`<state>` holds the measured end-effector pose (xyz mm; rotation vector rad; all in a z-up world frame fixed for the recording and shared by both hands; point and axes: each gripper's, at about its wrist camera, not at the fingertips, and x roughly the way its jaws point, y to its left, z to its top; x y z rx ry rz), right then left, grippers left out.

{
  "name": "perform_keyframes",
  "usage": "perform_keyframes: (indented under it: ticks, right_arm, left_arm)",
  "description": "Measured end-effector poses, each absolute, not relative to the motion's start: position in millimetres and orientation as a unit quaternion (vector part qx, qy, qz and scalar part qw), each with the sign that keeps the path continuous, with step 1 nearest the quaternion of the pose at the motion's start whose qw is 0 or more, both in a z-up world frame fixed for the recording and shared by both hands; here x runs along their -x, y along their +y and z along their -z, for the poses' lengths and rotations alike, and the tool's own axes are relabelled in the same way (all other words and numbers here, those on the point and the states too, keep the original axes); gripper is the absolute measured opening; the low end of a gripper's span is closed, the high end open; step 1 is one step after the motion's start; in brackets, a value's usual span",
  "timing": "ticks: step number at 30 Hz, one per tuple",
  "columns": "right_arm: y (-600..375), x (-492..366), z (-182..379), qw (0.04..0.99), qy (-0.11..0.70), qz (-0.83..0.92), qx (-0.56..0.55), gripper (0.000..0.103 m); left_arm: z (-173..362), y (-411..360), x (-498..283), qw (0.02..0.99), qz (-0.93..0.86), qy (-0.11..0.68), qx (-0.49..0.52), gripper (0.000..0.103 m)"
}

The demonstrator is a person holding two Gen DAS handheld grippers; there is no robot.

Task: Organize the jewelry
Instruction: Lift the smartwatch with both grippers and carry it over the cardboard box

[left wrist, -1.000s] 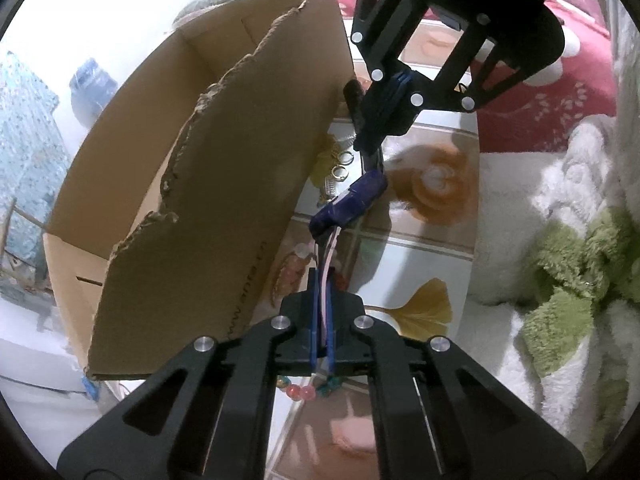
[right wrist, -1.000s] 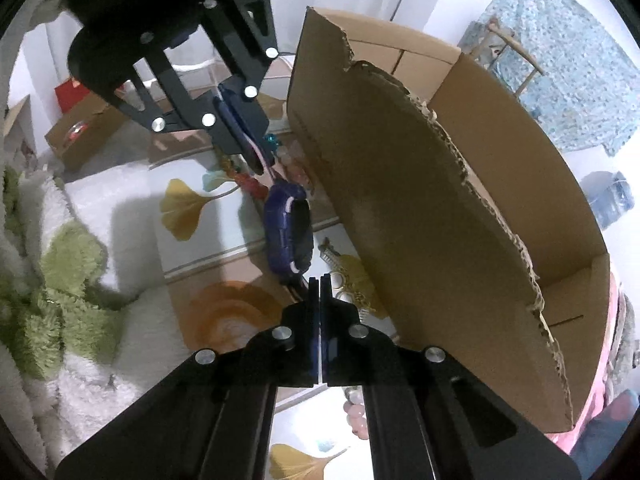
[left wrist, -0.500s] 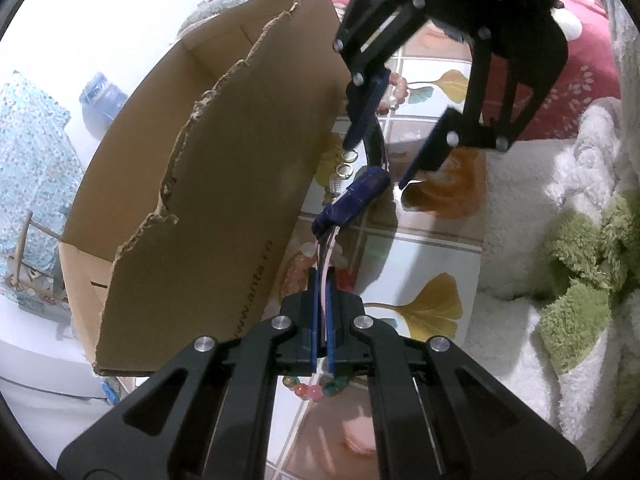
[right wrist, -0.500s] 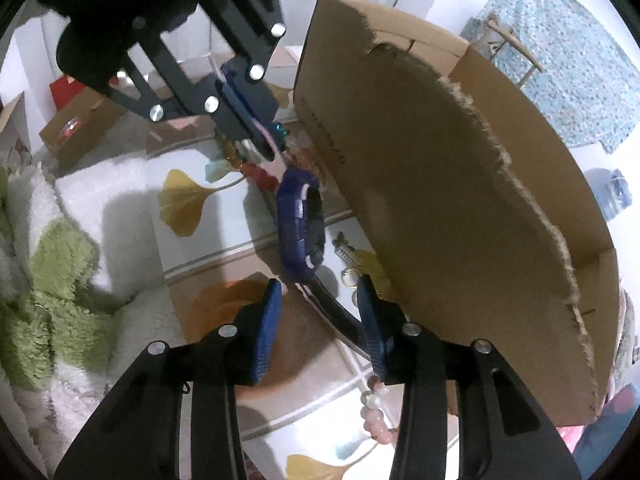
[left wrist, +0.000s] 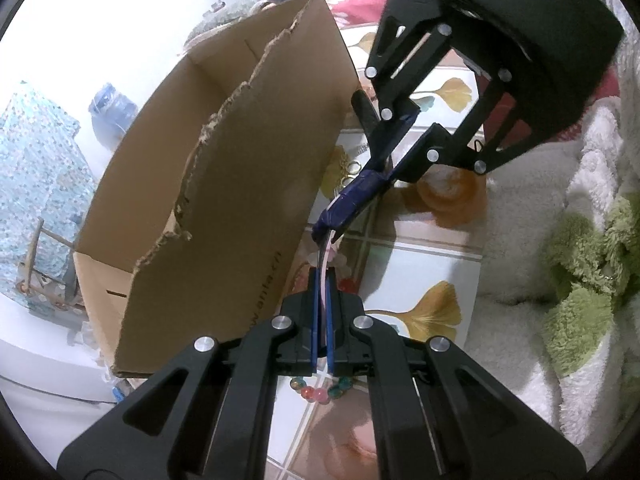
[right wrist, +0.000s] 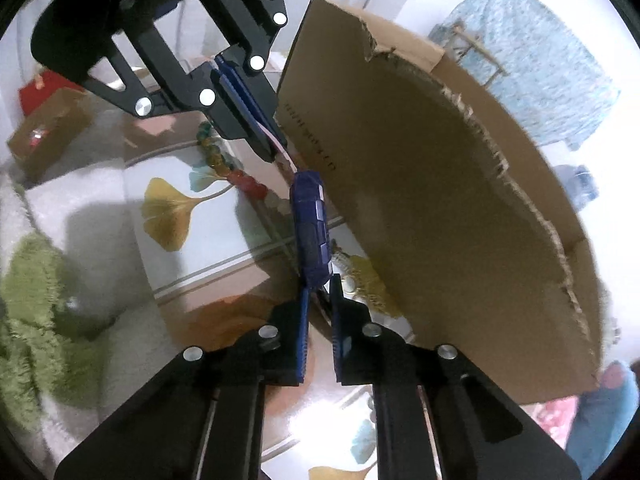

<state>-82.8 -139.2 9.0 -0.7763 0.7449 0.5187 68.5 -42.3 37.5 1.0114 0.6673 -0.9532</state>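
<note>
A dark blue watch [left wrist: 352, 200] hangs by its pink-white strap from my left gripper [left wrist: 323, 280], which is shut on the strap. It also shows in the right wrist view [right wrist: 311, 232]. My right gripper [right wrist: 319, 300] is partly open, its fingers either side of the watch's lower end. A torn cardboard box [left wrist: 224, 184] stands to the left; in the right wrist view the box [right wrist: 440, 216] is on the right. A coloured bead bracelet [left wrist: 320, 390] and gold rings [left wrist: 352, 168] lie on the tiled mat.
A white fluffy rug with green patches [left wrist: 560, 264] covers the right side. The mat [left wrist: 424, 264] has ginkgo-leaf prints. A small cardboard box [right wrist: 48, 132] sits at far left in the right wrist view. Blue patterned fabric [left wrist: 36, 184] hangs beyond the box.
My right gripper opened off the watch, then narrowed again around its lower end. My left gripper kept the strap and lifted slightly beside the box.
</note>
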Motion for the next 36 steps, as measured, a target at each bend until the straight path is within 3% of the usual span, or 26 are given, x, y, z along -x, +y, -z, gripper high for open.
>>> perform_keyframes:
  ticks: [27, 36]
  right_arm:
    - [-143.5, 133.6, -96.6, 0.899, 0.183, -0.065, 0.393, 0.004]
    - [-145.6, 88.5, -148.4, 0.899, 0.116, -0.057, 0.419, 0.004]
  left_arm:
    - [-124.3, -54.2, 8.0, 0.779, 0.354, 0.176, -0.486, 0.002]
    - [-174.2, -53.8, -21.2, 0.807, 0.317, 0.140, -0.478, 0.002]
